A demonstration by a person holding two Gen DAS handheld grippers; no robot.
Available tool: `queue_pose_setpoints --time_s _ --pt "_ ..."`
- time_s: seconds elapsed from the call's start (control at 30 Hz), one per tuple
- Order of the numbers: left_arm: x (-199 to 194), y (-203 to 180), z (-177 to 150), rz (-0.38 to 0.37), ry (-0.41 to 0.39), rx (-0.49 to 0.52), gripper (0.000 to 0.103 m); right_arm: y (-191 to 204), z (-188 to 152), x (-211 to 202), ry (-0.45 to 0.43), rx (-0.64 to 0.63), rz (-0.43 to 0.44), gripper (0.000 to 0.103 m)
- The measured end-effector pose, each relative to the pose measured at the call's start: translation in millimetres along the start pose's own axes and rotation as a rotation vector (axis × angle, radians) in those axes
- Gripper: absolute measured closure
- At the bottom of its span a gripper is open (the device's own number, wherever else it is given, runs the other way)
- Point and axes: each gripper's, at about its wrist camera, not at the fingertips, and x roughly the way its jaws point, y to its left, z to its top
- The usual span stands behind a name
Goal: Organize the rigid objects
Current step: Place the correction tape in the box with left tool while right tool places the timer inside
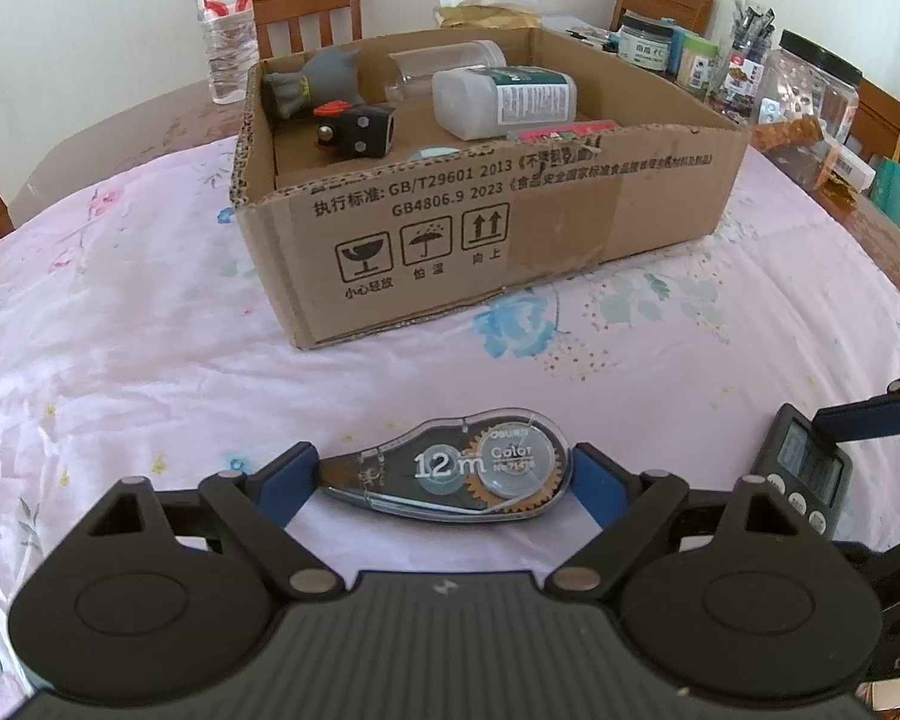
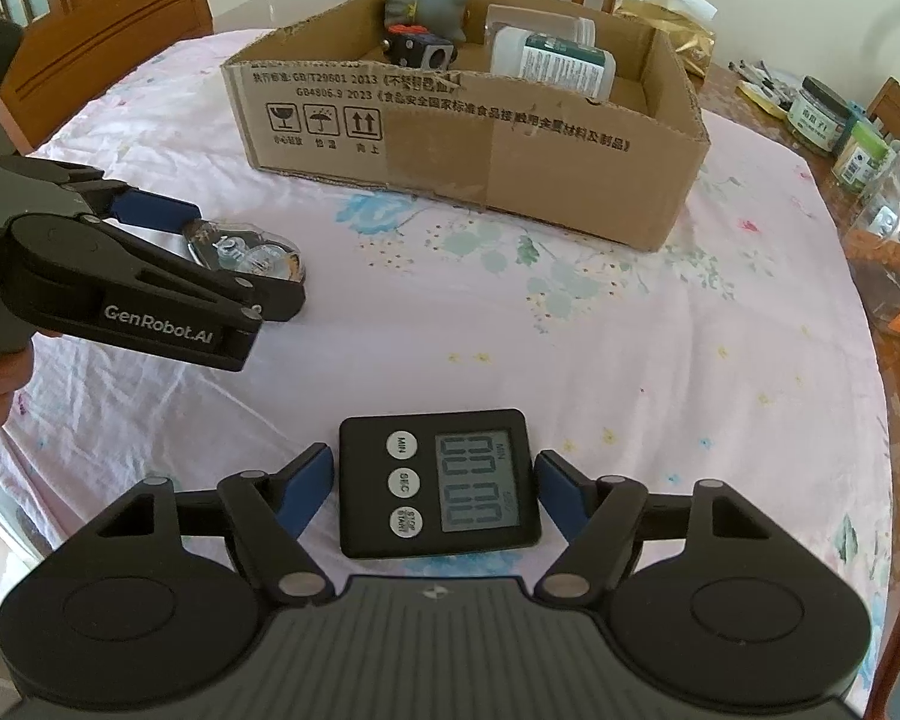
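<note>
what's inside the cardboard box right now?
In the cardboard box: grey cat toy, black cube gadget, clear jar, white bottle, pink item mostly hidden by the front wall.

We see a pale pink cloth table cover (image 1: 150,360) printed with blue and green flowers. On it sits a brown corrugated cardboard box (image 1: 510,222) with black printed characters and symbols. Our clear-and-grey plastic correction tape dispenser (image 1: 450,471) shows white lettering and a gold gear. The black square digital timer (image 2: 439,483) has a grey display and white buttons. Both tools carry blue pads (image 2: 312,489) on black frames.
</note>
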Motion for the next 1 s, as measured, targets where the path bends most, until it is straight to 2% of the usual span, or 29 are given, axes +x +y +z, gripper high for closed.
queue_pose_setpoints --time_s 0.23,0.57,0.83,1.0 --pt "-2.3 0.7 4.0 -0.025 0.027 0.044 0.014 -0.1 1.6 -2.6 0.011 -0.024 -0.01 0.028" --pt "-33.1 7.1 21.5 -0.063 0.036 0.136 0.014 -14.5 15.0 -23.4 -0.006 -0.096 -0.023 0.028" --pt "-67.5 13.4 64.0 -0.072 -0.055 0.162 0.014 -25.0 42.1 -48.7 -0.078 -0.161 -0.008 0.028" --pt "-59.0 16.4 98.3 -0.036 -0.135 0.153 0.014 -35.0 69.9 -59.6 -0.138 -0.176 0.008 0.028"
